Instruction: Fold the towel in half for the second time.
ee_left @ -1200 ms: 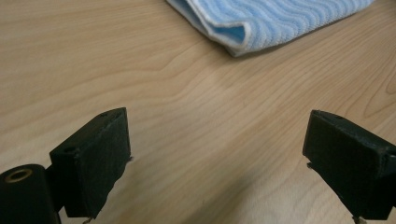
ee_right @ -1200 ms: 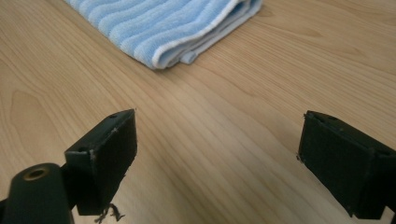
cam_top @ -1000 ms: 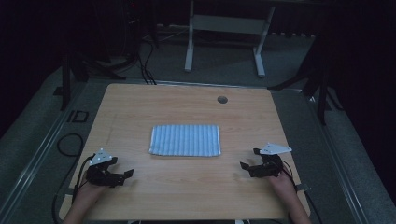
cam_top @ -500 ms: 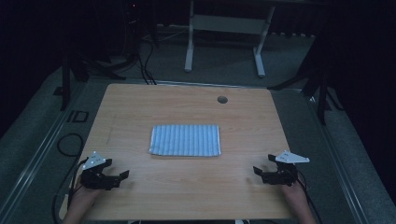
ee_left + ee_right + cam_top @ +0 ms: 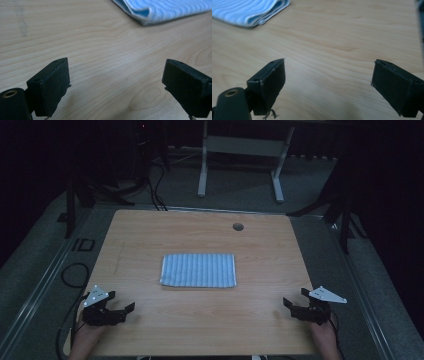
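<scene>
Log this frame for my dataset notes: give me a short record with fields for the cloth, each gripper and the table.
cloth: folded blue striped cloth, flat at the table's middle, untouched
left gripper: open, near front left corner, apart from the cloth
right gripper: open, near front right corner, apart from the cloth
left fingers: spread over bare wood
right fingers: spread over bare wood
table: wooden, round hole near the far edge

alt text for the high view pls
A folded blue-striped cloth lies flat mid-way on a wooden table. The left gripper and right gripper, both open, sit near the table's near corners, apart from the cloth.
</scene>
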